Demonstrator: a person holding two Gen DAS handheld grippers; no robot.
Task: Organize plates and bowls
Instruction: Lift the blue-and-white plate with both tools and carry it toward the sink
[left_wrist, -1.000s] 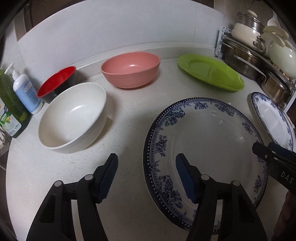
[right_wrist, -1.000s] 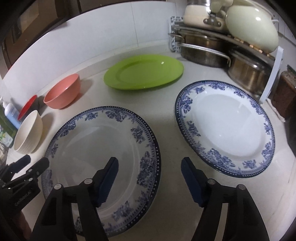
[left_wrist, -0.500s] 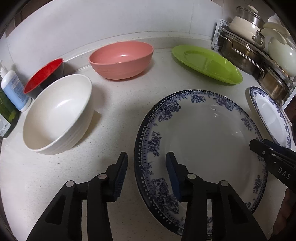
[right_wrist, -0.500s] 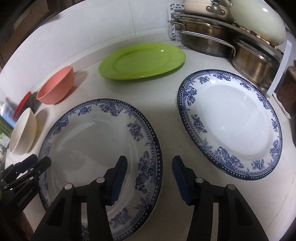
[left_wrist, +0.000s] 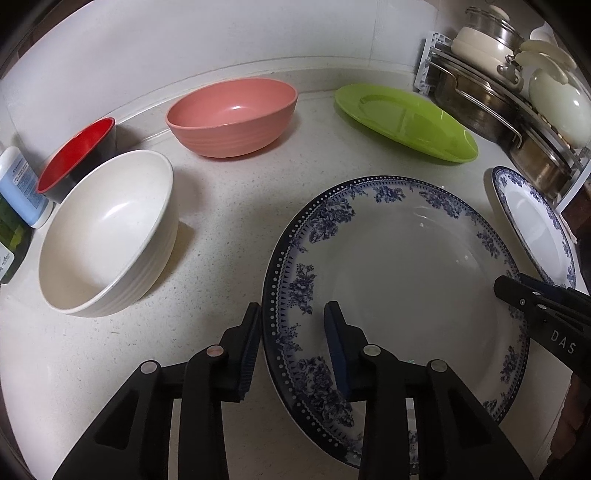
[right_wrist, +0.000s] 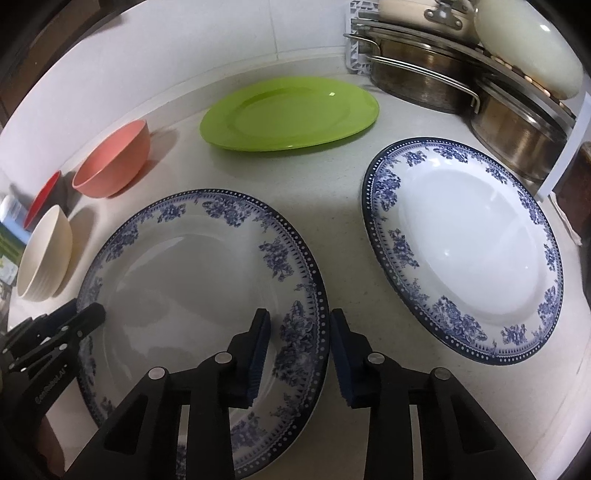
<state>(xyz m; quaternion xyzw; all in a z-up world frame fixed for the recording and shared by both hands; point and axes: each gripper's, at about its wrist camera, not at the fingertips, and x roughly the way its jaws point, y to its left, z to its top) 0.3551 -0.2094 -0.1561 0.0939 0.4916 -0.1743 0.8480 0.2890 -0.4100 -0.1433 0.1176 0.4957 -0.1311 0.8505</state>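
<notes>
- Tongs first: the left gripper (left_wrist: 291, 332) straddles the left rim of the near blue-and-white plate (left_wrist: 406, 280), and the right gripper (right_wrist: 299, 339) straddles its right rim. Both pairs of jaws have just been closing, with the rim between them; whether the ribbed blue pads already press the porcelain cannot be told.
- That round, glossy plate, floral-bordered with a dotted edge, lies on the speckled white countertop (left_wrist: 229, 221).
- Its twin, a second blue-and-white plate (right_wrist: 465, 266), lies just to the right, apart from it.
- Left of the near plate stands a ribbed cream bowl (left_wrist: 107, 236), a red-lined dark bowl (left_wrist: 77, 155) behind it.
- Farther back sit a ribbed matte pink bowl (left_wrist: 232, 114) and a smooth lime-green plate (right_wrist: 291, 110).
- Steel pans (right_wrist: 424, 74) fill a rack in the far right corner.
</notes>
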